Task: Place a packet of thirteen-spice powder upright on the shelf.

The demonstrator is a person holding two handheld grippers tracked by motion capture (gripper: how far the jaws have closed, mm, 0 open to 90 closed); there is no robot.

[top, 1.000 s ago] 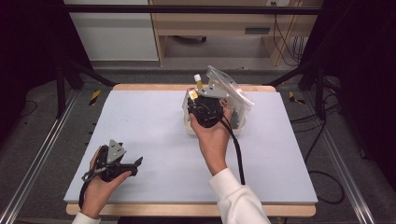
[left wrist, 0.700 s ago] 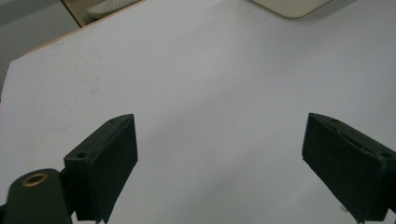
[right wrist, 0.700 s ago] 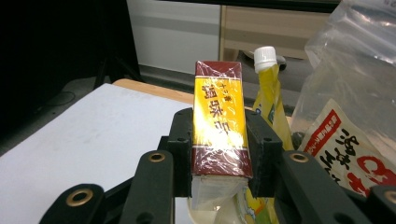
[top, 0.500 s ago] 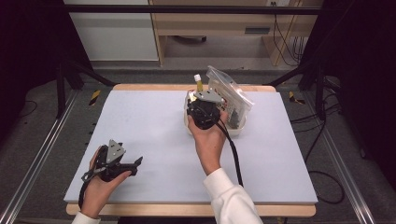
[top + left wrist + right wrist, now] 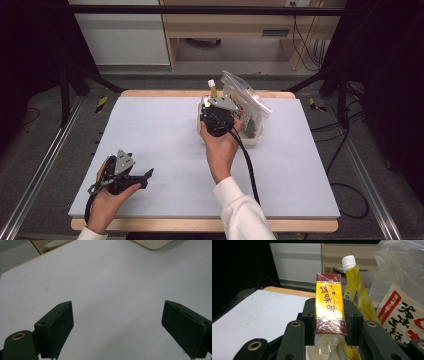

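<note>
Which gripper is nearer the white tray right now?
Right. The right gripper is at the white tray, shut on a yellow and red box. The left gripper rests open near the table's near left edge, well apart.

Bare tabletop [image 5: 165, 130] leftward; pouch [image 5: 355, 287], bag [image 5: 404, 290] crowding right.

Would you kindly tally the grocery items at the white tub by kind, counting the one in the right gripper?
Yellow and maroon box, clamped in the right gripper: 1
Yellow spouted pouch with white cap: 1
Clear plastic bags: 1
Total: 3
</note>
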